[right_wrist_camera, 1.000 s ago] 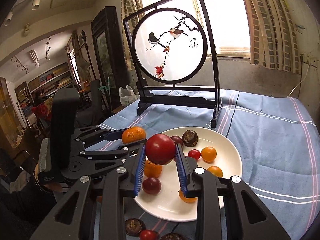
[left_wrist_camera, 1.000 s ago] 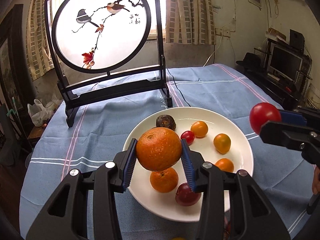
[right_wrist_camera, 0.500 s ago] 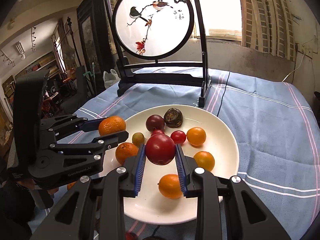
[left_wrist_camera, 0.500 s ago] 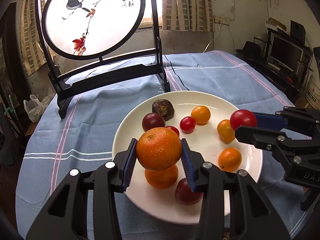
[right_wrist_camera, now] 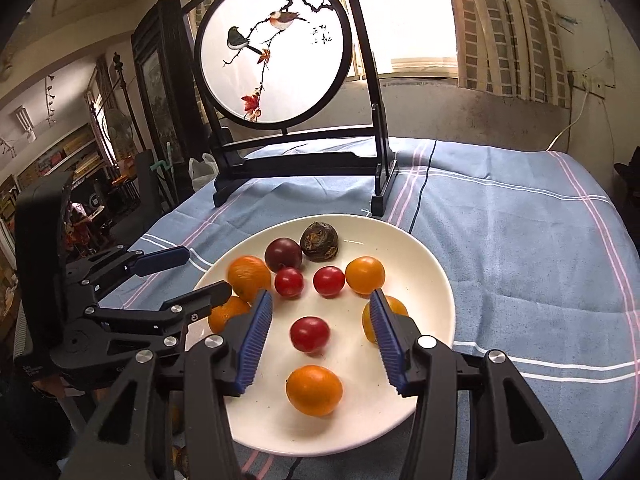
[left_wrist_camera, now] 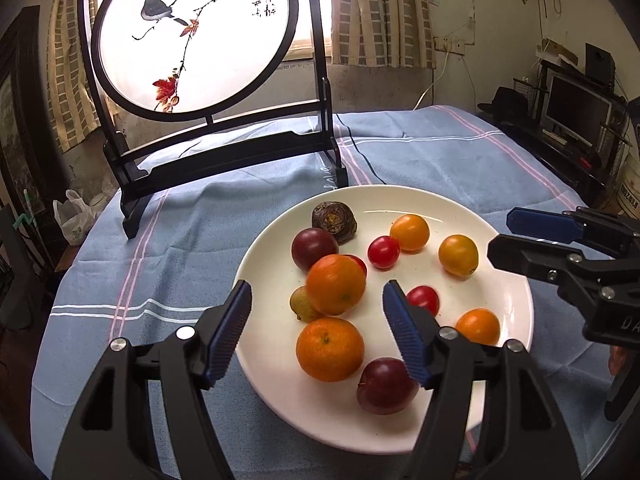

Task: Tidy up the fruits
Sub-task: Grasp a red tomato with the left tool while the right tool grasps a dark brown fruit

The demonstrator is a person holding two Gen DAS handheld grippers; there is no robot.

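A white plate on the blue cloth holds several fruits. My left gripper is open; an orange mandarin sits on the plate between its spread fingers, free of the pads. My right gripper is open over the plate, and a red tomato lies on the plate between its fingers. Other mandarins, small tomatoes, dark plums and a brown wrinkled fruit lie around them. Each gripper shows in the other's view, the right one and the left one.
A round painted screen on a black stand stands at the back of the table. A black cable runs past the plate. A few loose fruits lie near the table's front edge. A monitor stands at right.
Both grippers have opened. The mandarin has left the left gripper and the red tomato has left the right gripper; both now rest on the plate.
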